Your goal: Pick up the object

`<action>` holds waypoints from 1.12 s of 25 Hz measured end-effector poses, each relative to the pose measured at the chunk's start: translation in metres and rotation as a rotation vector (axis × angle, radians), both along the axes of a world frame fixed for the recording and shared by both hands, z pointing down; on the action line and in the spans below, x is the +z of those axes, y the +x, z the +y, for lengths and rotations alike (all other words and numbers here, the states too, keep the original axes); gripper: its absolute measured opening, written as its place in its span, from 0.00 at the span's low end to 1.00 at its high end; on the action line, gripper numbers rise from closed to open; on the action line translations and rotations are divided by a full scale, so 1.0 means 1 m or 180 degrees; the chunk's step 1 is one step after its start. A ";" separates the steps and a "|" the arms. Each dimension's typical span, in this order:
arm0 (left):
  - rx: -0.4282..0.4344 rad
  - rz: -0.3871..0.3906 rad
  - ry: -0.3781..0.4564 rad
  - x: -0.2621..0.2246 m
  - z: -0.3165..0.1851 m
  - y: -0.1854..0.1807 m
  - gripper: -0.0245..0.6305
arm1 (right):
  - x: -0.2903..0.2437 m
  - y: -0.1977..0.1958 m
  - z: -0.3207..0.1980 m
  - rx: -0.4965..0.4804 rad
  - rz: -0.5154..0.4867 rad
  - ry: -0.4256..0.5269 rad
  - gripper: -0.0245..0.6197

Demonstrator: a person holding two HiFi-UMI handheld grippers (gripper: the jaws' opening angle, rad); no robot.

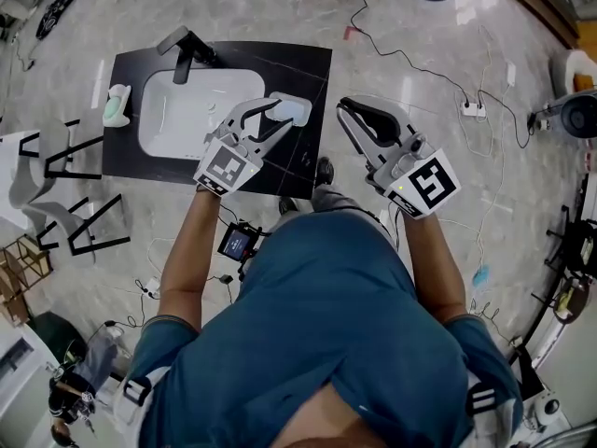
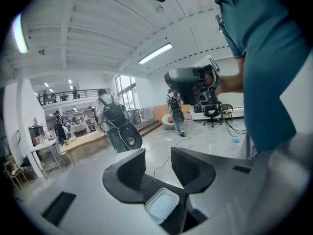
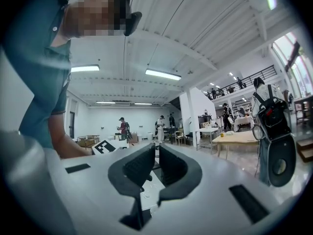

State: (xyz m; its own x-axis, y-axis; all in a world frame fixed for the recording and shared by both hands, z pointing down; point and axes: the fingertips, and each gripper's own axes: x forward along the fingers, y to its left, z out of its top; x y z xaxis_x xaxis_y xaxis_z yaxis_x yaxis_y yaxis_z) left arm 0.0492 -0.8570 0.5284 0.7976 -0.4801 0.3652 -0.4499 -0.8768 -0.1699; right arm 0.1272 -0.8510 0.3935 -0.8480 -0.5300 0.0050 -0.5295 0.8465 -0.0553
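Note:
A small clear tray with a pale blue inside (image 1: 293, 110) lies on the black counter (image 1: 308, 63), at the right rim of the white sink (image 1: 187, 110). My left gripper (image 1: 280, 116) hovers over it with the jaws a little apart and nothing between them. In the left gripper view the same tray (image 2: 161, 204) shows below the gap of the left gripper (image 2: 157, 160), and the pads do not touch it. My right gripper (image 1: 347, 108) is held over the floor to the right of the counter, jaws together and empty; in its own view the right gripper (image 3: 157, 155) shows only a thin slit.
A black faucet (image 1: 182, 49) stands at the sink's back. A green soap holder (image 1: 116, 106) sits at its left. Black-framed stands (image 1: 75, 157) are left of the counter. A cable (image 1: 420, 73) runs across the floor to a power strip (image 1: 474, 109).

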 end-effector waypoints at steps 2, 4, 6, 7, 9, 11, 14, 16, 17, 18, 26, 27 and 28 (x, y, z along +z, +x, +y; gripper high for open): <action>0.0086 -0.0179 -0.0025 0.015 -0.004 0.004 0.31 | 0.002 0.002 -0.003 -0.0008 0.0005 -0.0015 0.06; 0.0167 -0.0349 -0.0020 0.029 -0.008 0.008 0.35 | 0.004 0.005 -0.007 -0.0009 0.0013 -0.0034 0.06; 0.0267 -0.0506 -0.0018 0.044 -0.010 0.012 0.39 | 0.005 0.008 -0.010 -0.0011 0.0016 -0.0051 0.06; 0.0326 -0.0583 -0.0017 0.051 -0.011 0.014 0.42 | 0.006 0.009 -0.012 -0.0012 0.0018 -0.0058 0.06; 0.0446 -0.0726 -0.0031 0.067 -0.012 0.017 0.47 | 0.008 0.010 -0.015 -0.0012 0.0023 -0.0071 0.06; 0.0563 -0.0866 -0.0071 0.084 -0.014 0.019 0.52 | 0.010 0.012 -0.018 -0.0008 0.0026 -0.0086 0.06; 0.0728 -0.1119 -0.0134 0.112 -0.017 0.018 0.58 | 0.014 0.014 -0.022 -0.0004 0.0038 -0.0111 0.06; 0.0819 -0.1280 -0.0184 0.131 -0.018 0.016 0.62 | 0.016 0.014 -0.024 -0.0004 0.0046 -0.0124 0.06; 0.0861 -0.1353 -0.0209 0.140 -0.019 0.014 0.63 | 0.018 0.015 -0.025 -0.0002 0.0049 -0.0131 0.06; 0.0904 -0.1427 -0.0234 0.149 -0.019 0.013 0.64 | 0.019 0.015 -0.026 0.0002 0.0052 -0.0140 0.06; 0.1194 -0.1876 -0.0409 0.208 -0.022 0.013 0.76 | 0.029 0.024 -0.036 0.0041 0.0084 -0.0223 0.06; 0.1224 -0.1921 -0.0416 0.213 -0.023 0.013 0.77 | 0.030 0.025 -0.037 0.0046 0.0087 -0.0235 0.06; 0.1255 -0.1966 -0.0425 0.219 -0.025 0.014 0.78 | 0.032 0.027 -0.039 0.0050 0.0090 -0.0245 0.06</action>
State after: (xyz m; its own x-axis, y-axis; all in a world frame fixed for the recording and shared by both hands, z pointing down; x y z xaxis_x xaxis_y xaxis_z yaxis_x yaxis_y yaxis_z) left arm 0.0627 -0.8818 0.7469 0.5321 -0.1209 0.8380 0.0453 -0.9843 -0.1708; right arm 0.1537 -0.8897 0.4251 -0.8385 -0.5404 0.0701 -0.5449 0.8319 -0.1049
